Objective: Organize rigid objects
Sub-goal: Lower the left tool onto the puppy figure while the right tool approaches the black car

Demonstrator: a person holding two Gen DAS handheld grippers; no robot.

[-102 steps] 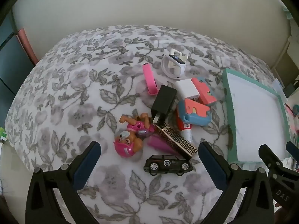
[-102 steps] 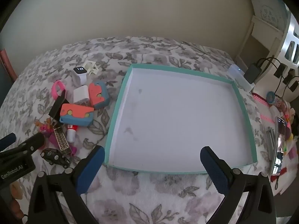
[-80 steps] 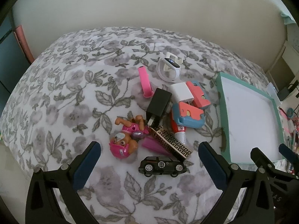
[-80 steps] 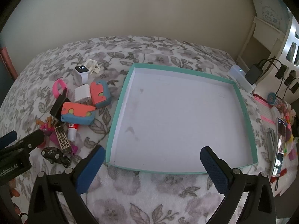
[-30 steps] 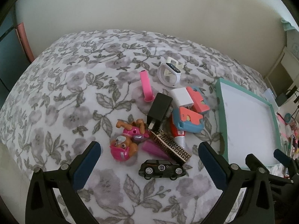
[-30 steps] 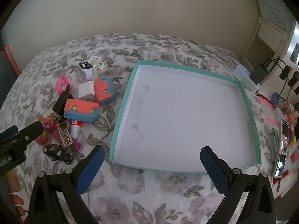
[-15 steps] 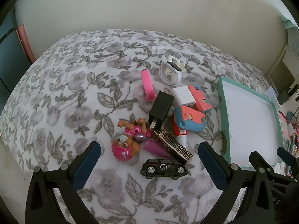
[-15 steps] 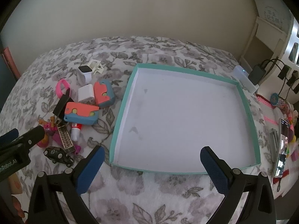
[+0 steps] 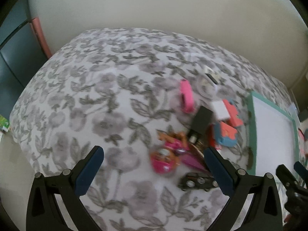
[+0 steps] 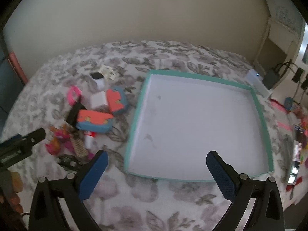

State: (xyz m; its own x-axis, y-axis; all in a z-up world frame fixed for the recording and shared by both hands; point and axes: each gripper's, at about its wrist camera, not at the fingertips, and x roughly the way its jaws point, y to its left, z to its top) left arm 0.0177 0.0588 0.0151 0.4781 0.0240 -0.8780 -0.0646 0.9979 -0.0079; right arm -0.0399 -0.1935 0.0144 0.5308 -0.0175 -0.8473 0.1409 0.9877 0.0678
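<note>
- Since the earlier frames the left tool [image 9: 154,165] had swung leftward, so the toy pile sat off to its right, blurred.
- Both tools hung with fingers apart and empty; the right tool [image 10: 156,169] hovered over the teal tray [image 10: 134,119].
- Pile lay on the bed just left of the tray, nothing inside yet.
- Black toy car [image 9: 198,182] looked light, hard, likely to roll: best pinched across its sides.
</note>
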